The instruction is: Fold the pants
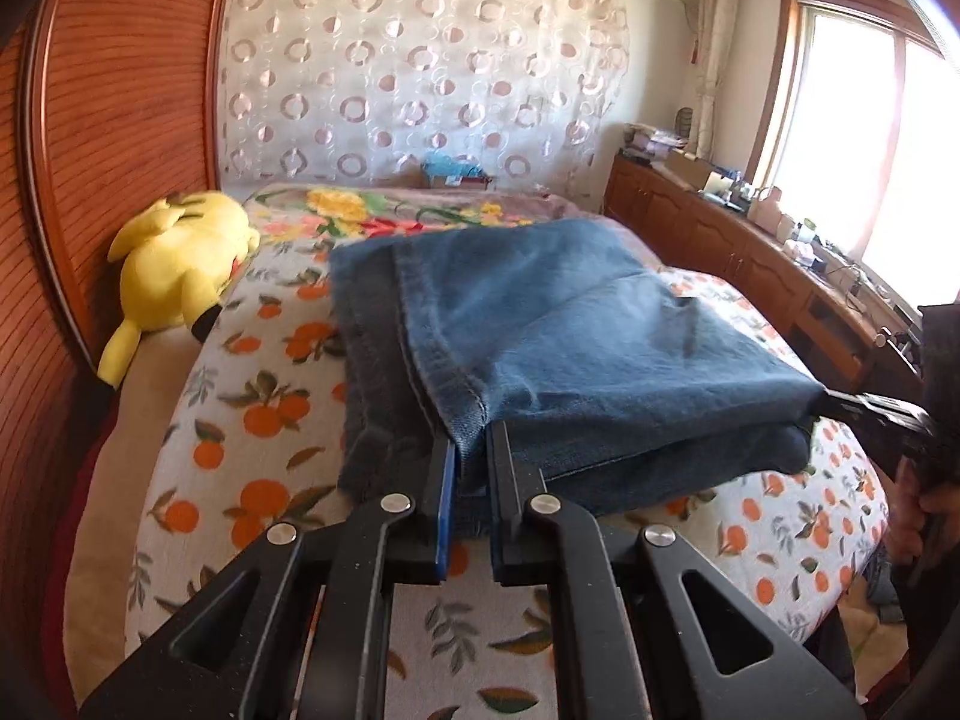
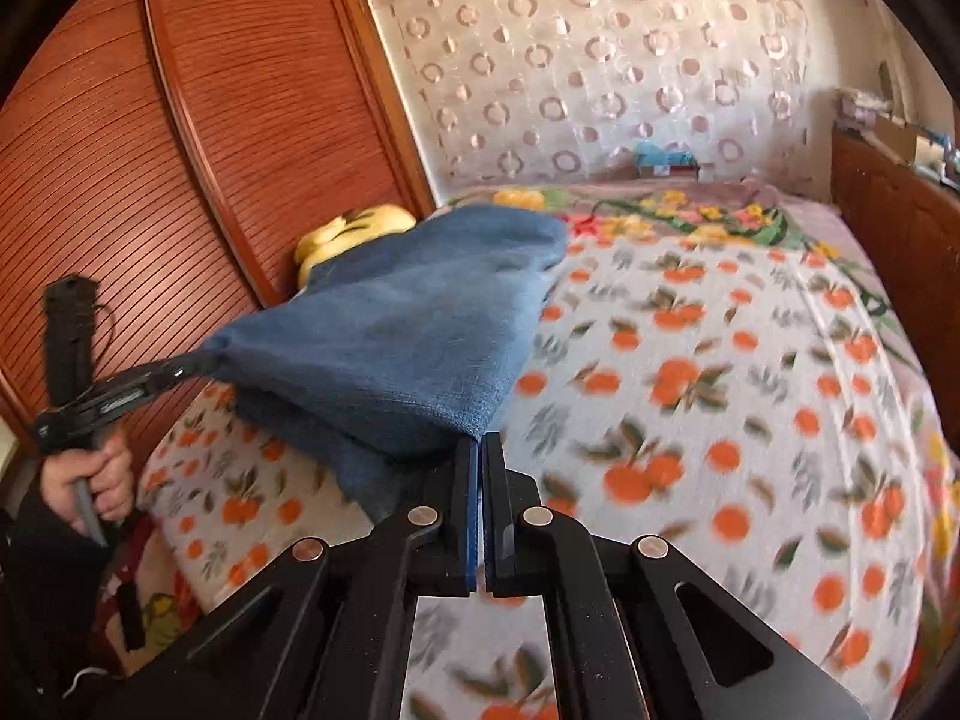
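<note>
Blue denim pants (image 1: pixel 558 330) lie folded in layers on the bed, near its front edge. My left gripper (image 1: pixel 471 450) is shut on the near left corner of the top layer, by the stitched hem. My right gripper (image 2: pixel 480 444) is shut on the near right corner of the pants (image 2: pixel 408 324) and holds it slightly lifted. The right gripper also shows at the right of the left wrist view (image 1: pixel 840 405), pinching the cloth. The left gripper shows at the left of the right wrist view (image 2: pixel 180 369).
The bed (image 2: pixel 720 360) has an orange-print cover and a floral blanket (image 1: pixel 372 210) at the back. A yellow plush toy (image 1: pixel 174 264) lies by the wooden wardrobe (image 1: pixel 120 120). A wooden sideboard (image 1: pixel 750 258) with clutter stands under the window on the right.
</note>
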Demonstrator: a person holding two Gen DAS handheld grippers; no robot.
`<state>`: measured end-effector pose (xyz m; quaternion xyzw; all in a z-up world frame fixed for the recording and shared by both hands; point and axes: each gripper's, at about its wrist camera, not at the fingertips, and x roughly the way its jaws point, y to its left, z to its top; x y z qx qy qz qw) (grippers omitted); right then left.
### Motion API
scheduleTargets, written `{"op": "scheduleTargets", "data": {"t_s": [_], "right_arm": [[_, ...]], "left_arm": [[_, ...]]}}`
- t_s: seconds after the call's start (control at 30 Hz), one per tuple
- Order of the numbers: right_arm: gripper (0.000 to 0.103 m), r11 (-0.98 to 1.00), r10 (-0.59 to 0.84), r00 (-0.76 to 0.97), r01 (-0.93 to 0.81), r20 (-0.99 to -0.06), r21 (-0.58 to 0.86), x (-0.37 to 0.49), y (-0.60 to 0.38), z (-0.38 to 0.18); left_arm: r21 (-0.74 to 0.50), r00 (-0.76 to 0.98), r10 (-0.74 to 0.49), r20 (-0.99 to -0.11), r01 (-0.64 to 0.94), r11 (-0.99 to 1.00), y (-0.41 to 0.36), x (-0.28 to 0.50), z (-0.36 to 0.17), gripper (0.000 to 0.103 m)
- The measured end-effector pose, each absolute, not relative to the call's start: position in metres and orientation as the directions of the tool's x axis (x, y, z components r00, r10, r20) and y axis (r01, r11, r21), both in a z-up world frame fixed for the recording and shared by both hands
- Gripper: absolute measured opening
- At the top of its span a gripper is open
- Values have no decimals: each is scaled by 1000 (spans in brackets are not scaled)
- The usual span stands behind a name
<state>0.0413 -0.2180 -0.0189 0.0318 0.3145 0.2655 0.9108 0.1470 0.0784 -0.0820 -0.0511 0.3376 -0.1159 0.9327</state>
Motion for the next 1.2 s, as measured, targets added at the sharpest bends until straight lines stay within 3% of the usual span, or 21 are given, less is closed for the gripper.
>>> {"op": "scheduleTargets", "data": {"t_s": [0.17, 0.37, 0.6, 0.97, 1.2], "right_arm": [[1, 865, 483, 652, -460, -584, 202, 24, -214, -34], [1, 874, 464, 660, -449, -592, 185, 25, -212, -33], [1, 881, 457, 662, -430, -593, 199, 28, -213, -42], [11, 885, 442, 672, -435, -594, 166, 32, -204, -48], [11, 880, 455, 677, -441, -579, 176, 37, -208, -55]], "left_arm": [[-158, 717, -245, -653, 187, 969, 75, 142, -95, 10], [-133, 728, -218, -649, 174, 976, 76, 136, -85, 19], [-105, 769, -228, -597, 207, 973, 69, 140, -53, 41], [6, 753, -302, -585, 377, 926, -20, 205, -25, 42], [51, 679, -346, -647, 492, 869, -88, 260, -25, 42]]}}
